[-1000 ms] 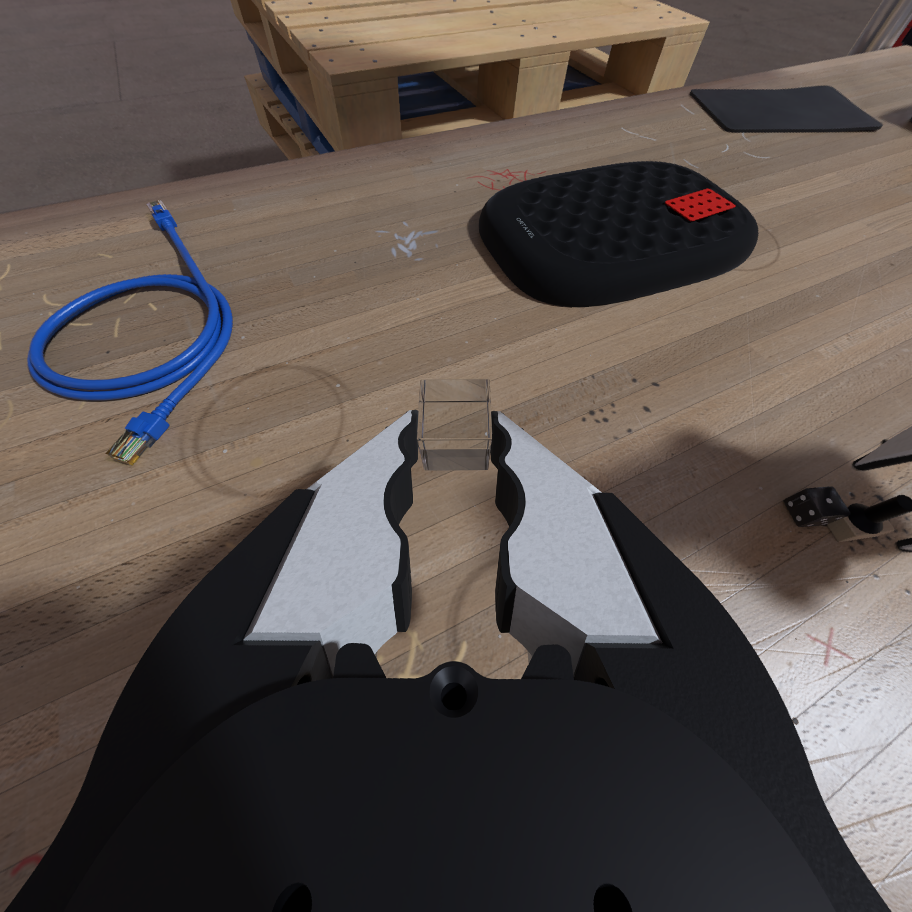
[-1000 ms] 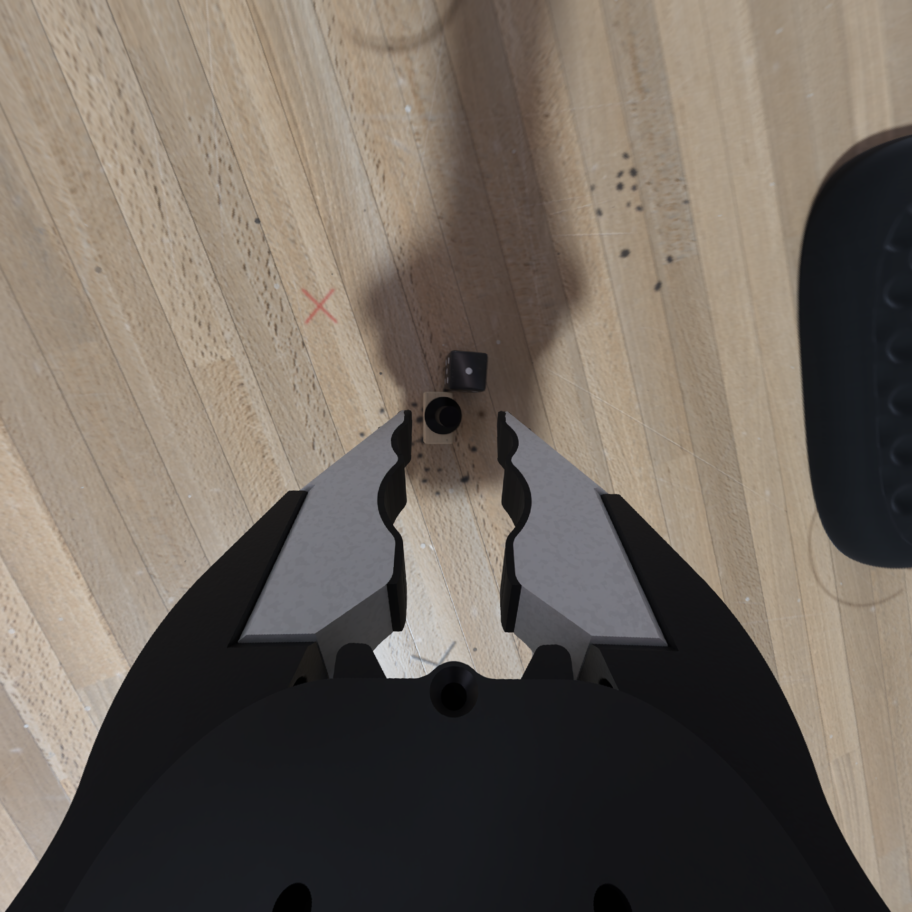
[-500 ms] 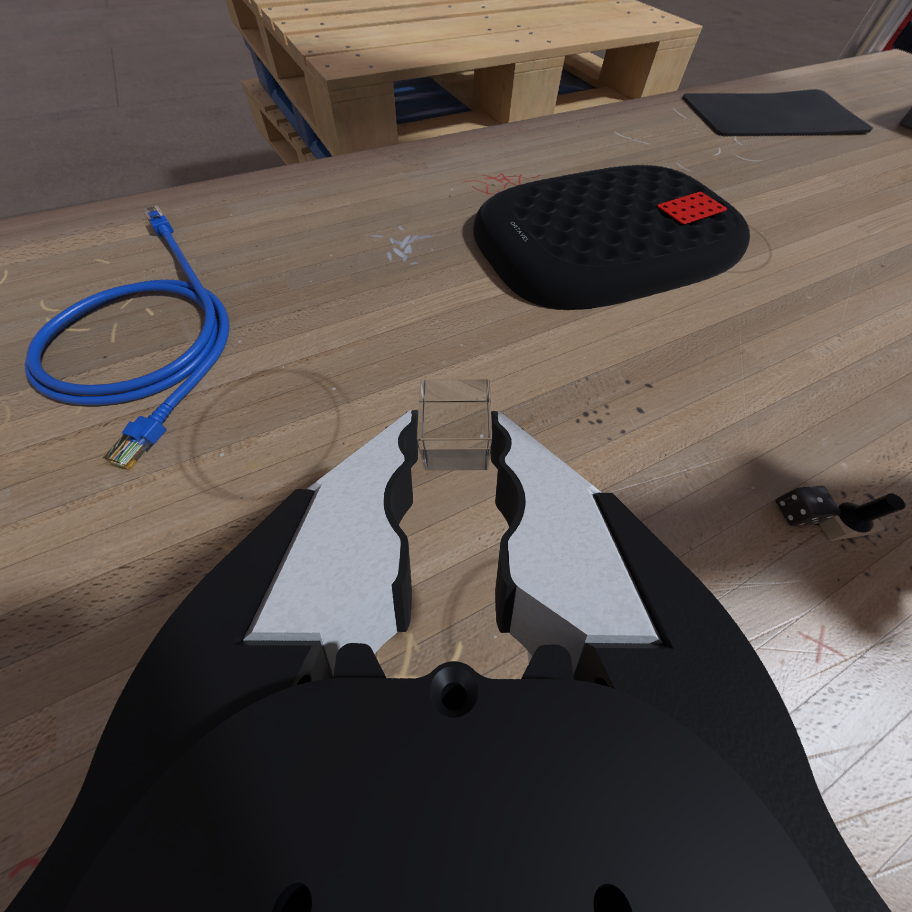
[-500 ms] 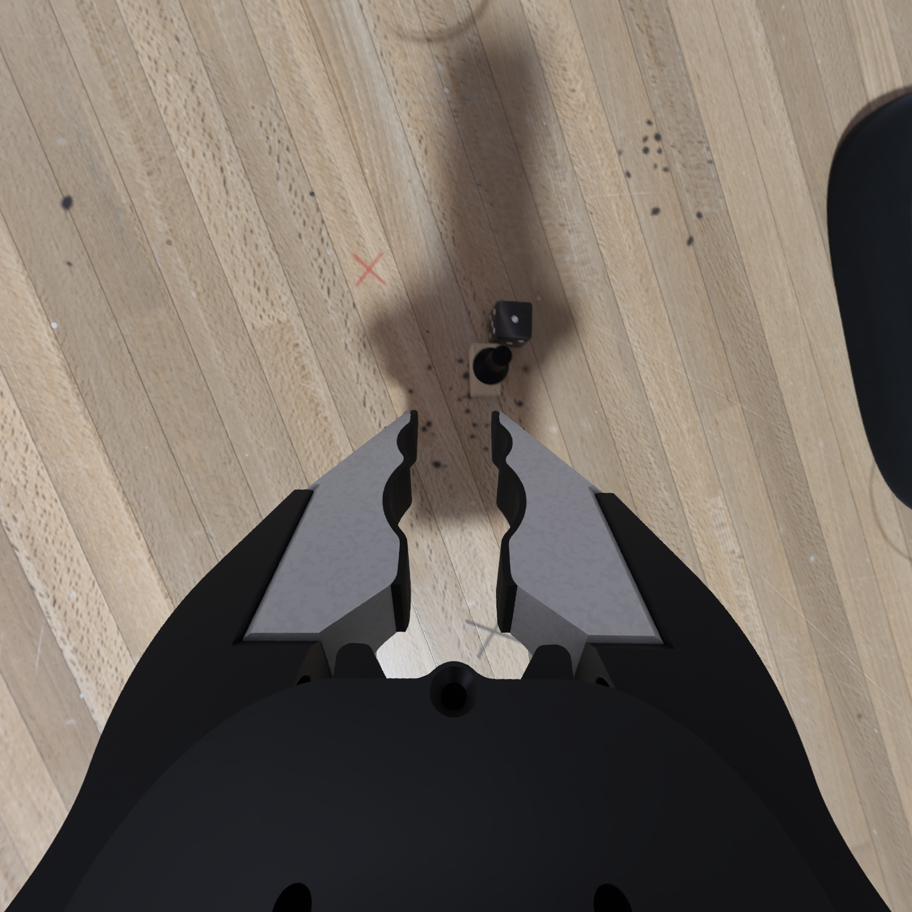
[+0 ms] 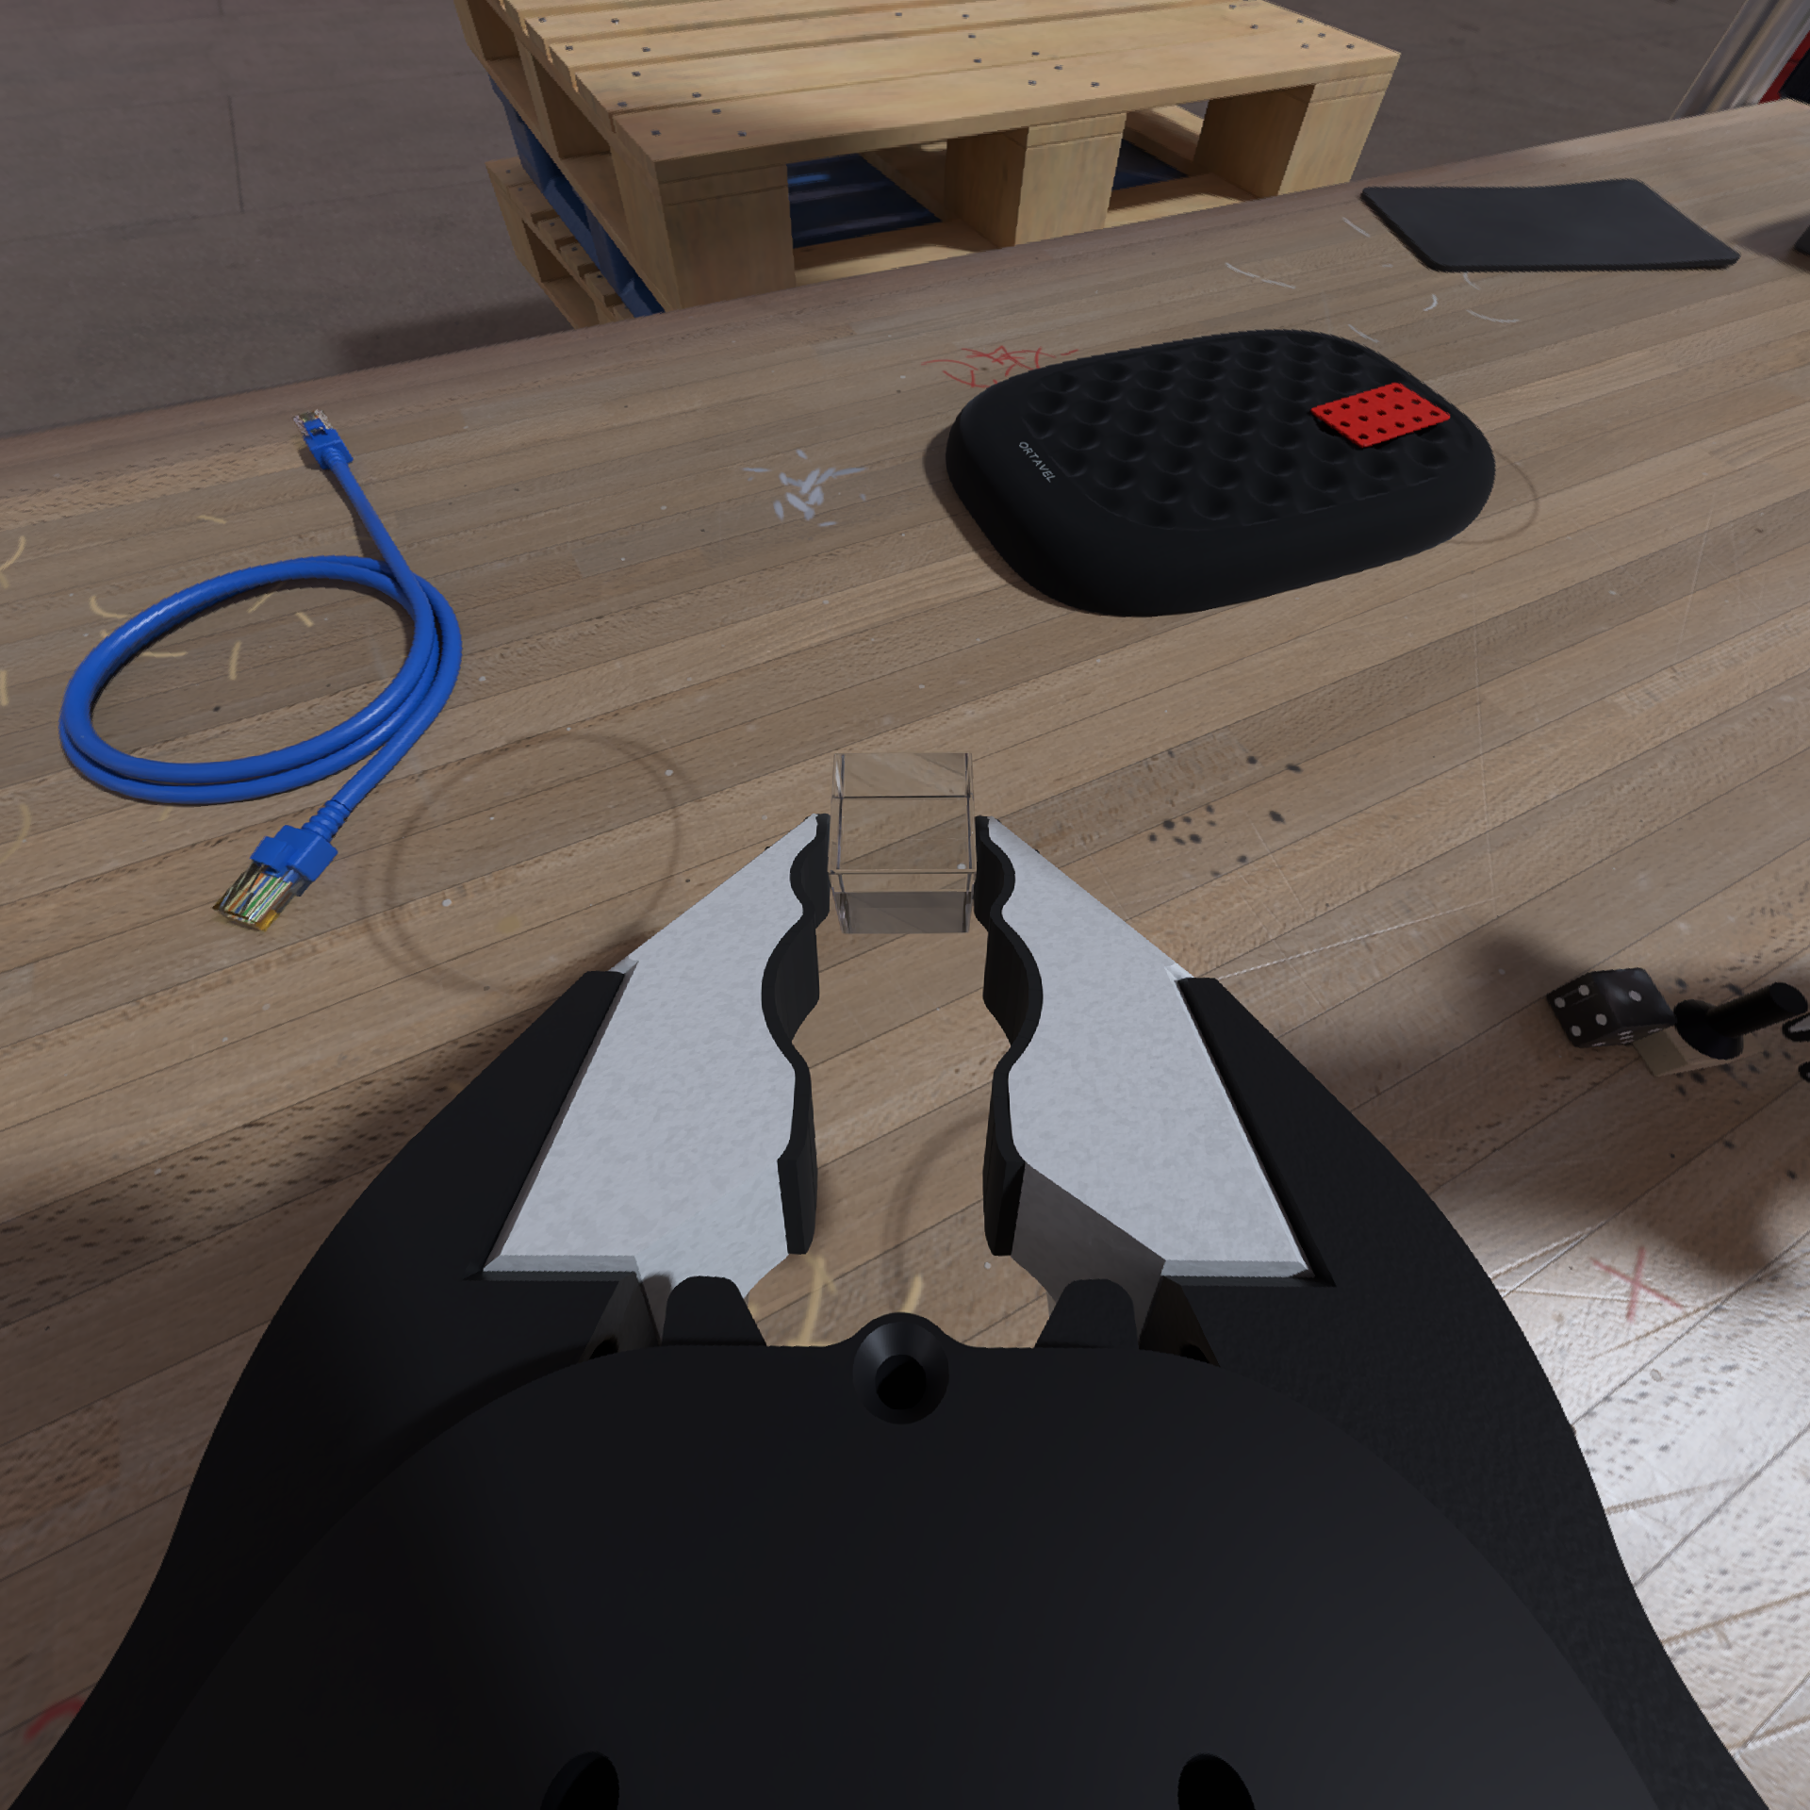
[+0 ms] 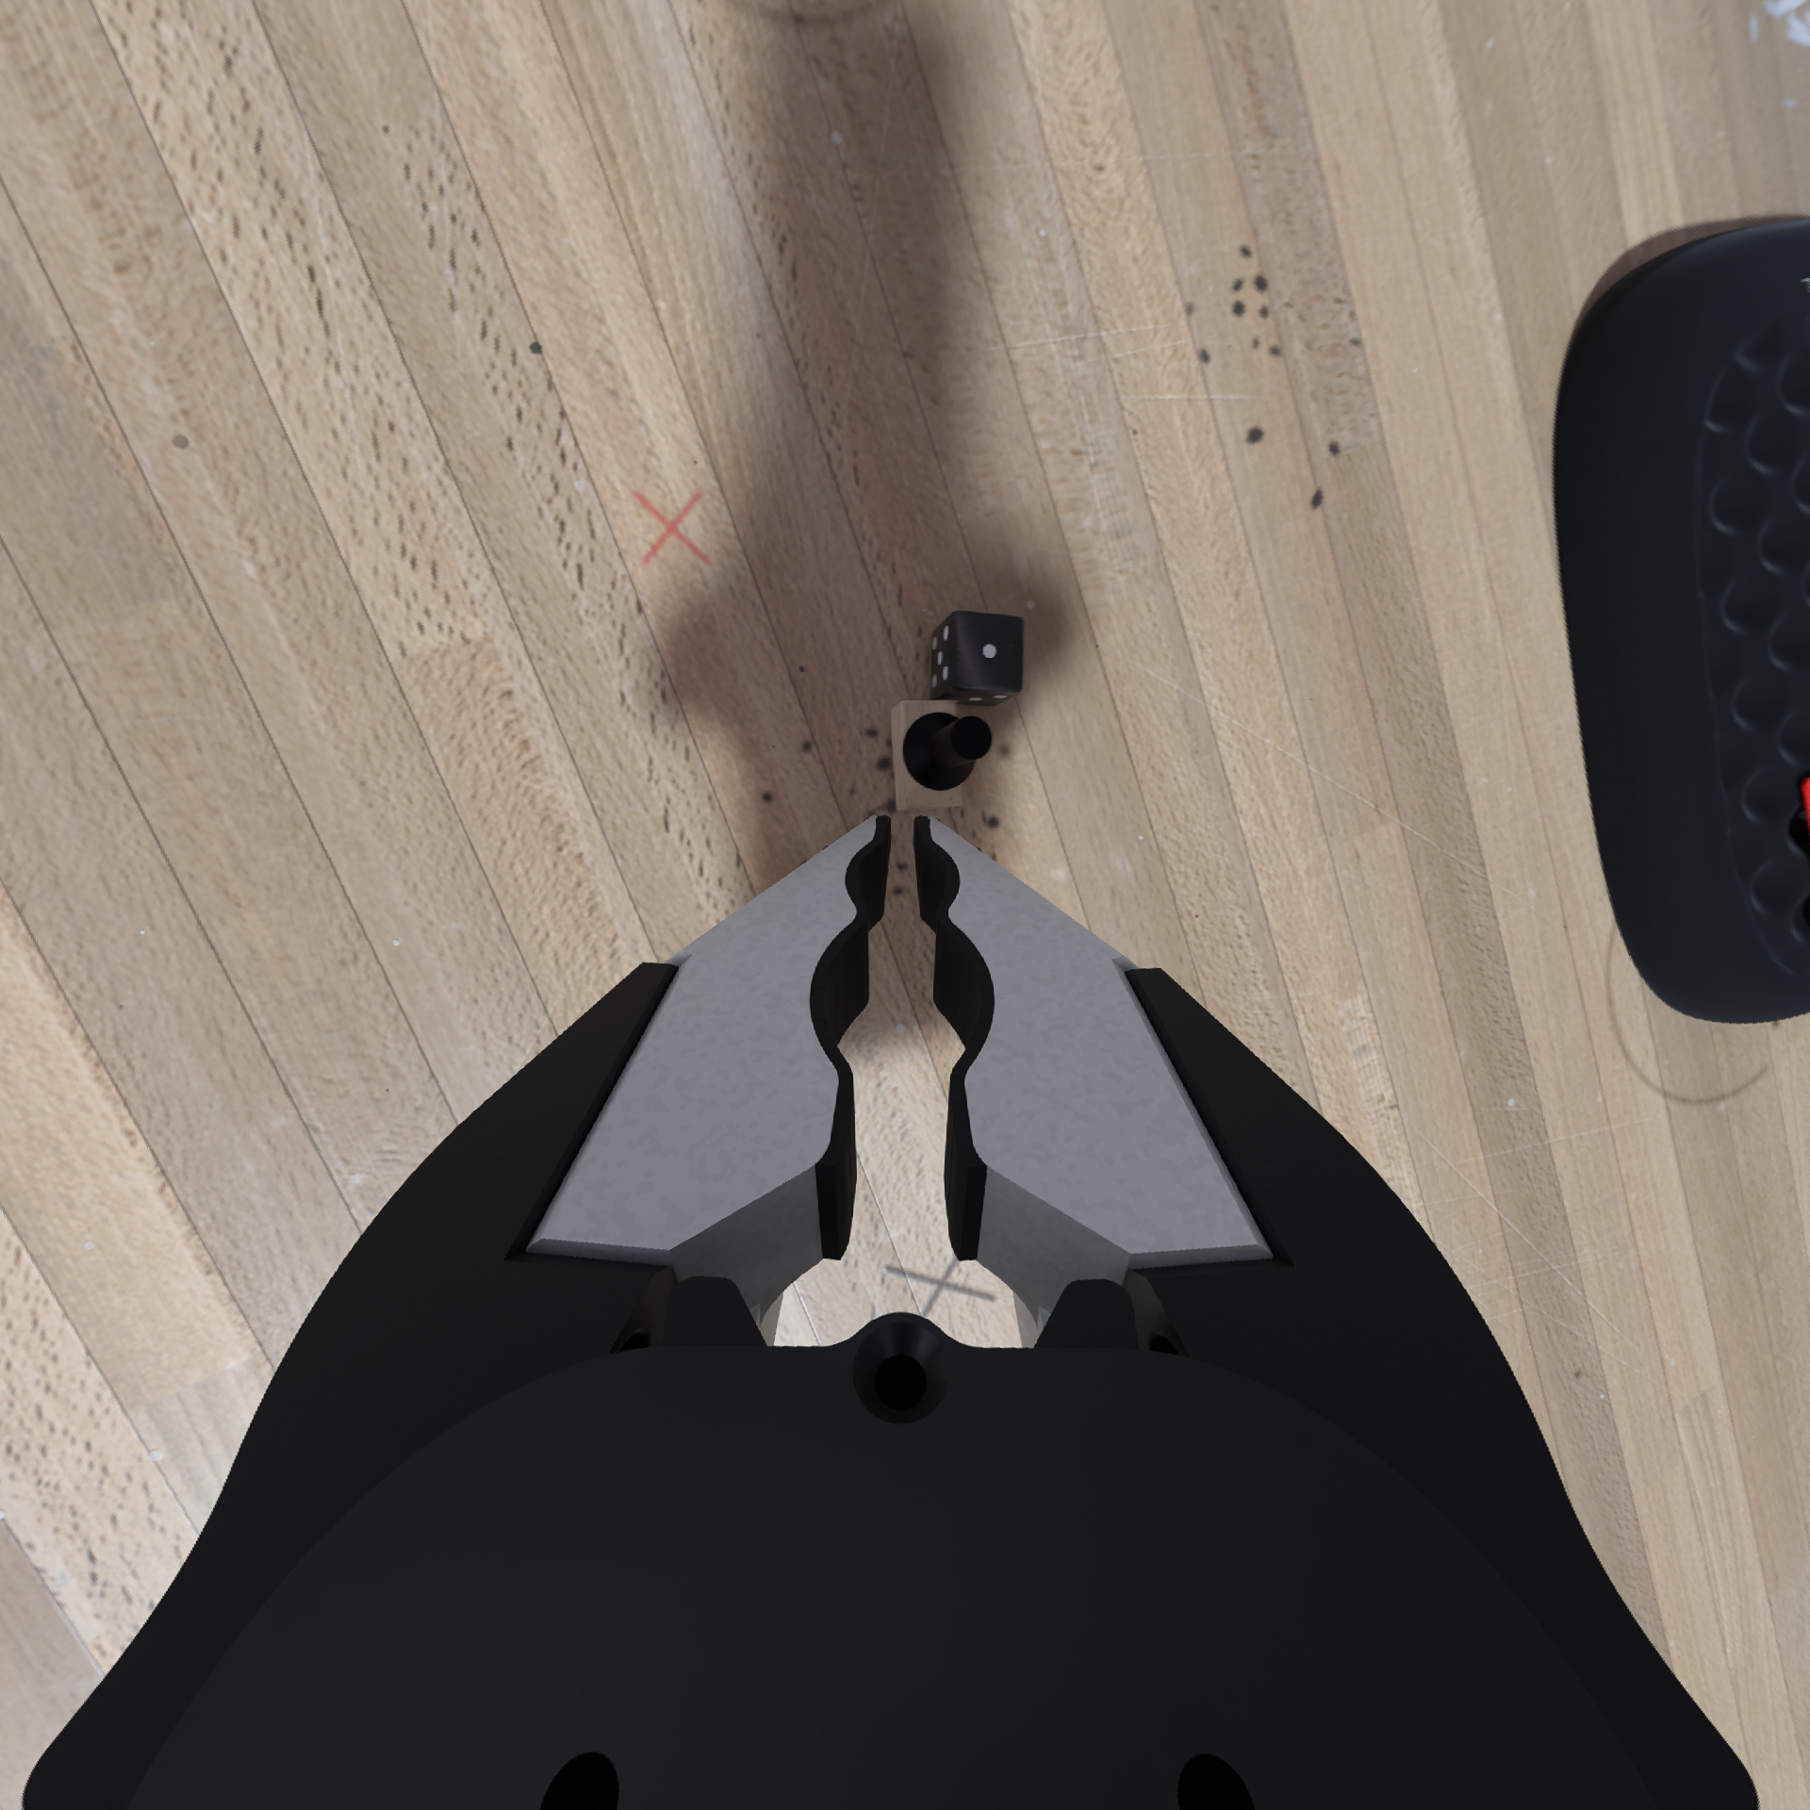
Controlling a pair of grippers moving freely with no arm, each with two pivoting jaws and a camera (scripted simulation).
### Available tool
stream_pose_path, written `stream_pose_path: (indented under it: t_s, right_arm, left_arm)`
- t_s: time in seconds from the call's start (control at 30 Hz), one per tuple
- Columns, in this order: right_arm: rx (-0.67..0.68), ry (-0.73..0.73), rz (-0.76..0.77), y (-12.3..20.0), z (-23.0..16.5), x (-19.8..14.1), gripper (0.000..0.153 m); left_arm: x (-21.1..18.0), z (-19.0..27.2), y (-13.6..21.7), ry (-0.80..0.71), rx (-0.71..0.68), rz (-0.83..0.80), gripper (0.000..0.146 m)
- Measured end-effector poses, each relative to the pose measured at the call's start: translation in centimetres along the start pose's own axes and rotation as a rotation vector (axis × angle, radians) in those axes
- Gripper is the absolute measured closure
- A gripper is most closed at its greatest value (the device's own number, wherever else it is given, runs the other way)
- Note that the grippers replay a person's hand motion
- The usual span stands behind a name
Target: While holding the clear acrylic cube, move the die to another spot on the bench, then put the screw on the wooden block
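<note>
My left gripper (image 5: pixel 901 833) is shut on the clear acrylic cube (image 5: pixel 901 842) and holds it a little above the wooden bench (image 5: pixel 686 607). In the right wrist view, the black die (image 6: pixel 979 654) lies on the bench, touching the far side of the small wooden block (image 6: pixel 921 791). The black screw (image 6: pixel 945 744) stands on the block, leaning slightly. My right gripper (image 6: pixel 896 831) is above the bench just short of the block, its jaws almost together and empty. The die (image 5: pixel 1606 1009), screw (image 5: pixel 1734 1014) and block (image 5: pixel 1670 1060) also show at the right edge of the left wrist view.
A black dimpled pad (image 5: pixel 1214 470) with a red perforated plate (image 5: pixel 1379 413) lies at the back right; it also shows in the right wrist view (image 6: pixel 1685 627). A coiled blue cable (image 5: pixel 255 686) lies at the left. A flat black mat (image 5: pixel 1548 225) and a wooden pallet (image 5: pixel 930 108) lie beyond.
My right gripper has drawn back from the block and closed its jaws with nothing between them. The screw stays on the block. The left gripper still holds the cube, barely moved.
</note>
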State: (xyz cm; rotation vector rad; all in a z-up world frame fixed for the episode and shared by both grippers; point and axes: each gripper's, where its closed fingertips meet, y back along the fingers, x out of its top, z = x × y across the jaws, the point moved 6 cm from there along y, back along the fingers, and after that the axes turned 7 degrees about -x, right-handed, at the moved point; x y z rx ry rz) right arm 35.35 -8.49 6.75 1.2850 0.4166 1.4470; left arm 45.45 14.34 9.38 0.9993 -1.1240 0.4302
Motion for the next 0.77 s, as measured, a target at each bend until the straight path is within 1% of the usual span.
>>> stream_pose_path:
  t_s: [0.13, 0.27, 0.4, 0.5, 0.6, 0.67, 0.77]
  right_arm:
    - [-0.027, -0.033, 0.047, 0.6, 0.9, 0.2, 0.147]
    - [-0.07, -0.098, 0.113, 1.5, 2.0, 0.5, 0.147]
    - [-0.023, -0.17, 0.161, 2.1, 1.9, 1.0, 0.144]
    - [0.109, -0.199, 0.211, 2.0, -0.2, 2.1, 0.144]
    - [0.21, -0.248, 0.236, 1.0, -3.2, 3.8, 0.142]
    - [0.218, -0.274, 0.211, 0.3, -4.9, 4.6, 0.131]
    - [0.202, -0.275, 0.143, -0.2, -6.5, 5.1, 0.127]
  left_arm:
    - [0.0, -0.1, 0.0, 0.002, 0.002, 0.001, 0.118]
    - [0.1, -0.2, 0.0, 0.008, 0.005, 0.003, 0.118]
    - [0.2, -0.3, 0.2, 0.006, 0.005, 0.01, 0.118]
    - [0.2, -0.3, 0.2, 0.005, 0.002, 0.011, 0.118]
    - [0.1, -0.2, 0.1, 0.002, 0.002, 0.007, 0.118]
    - [0.1, -0.2, 0.1, 0.002, 0.003, 0.007, 0.118]
    - [0.2, -0.2, 0.2, 0.006, 0.001, 0.01, 0.118]
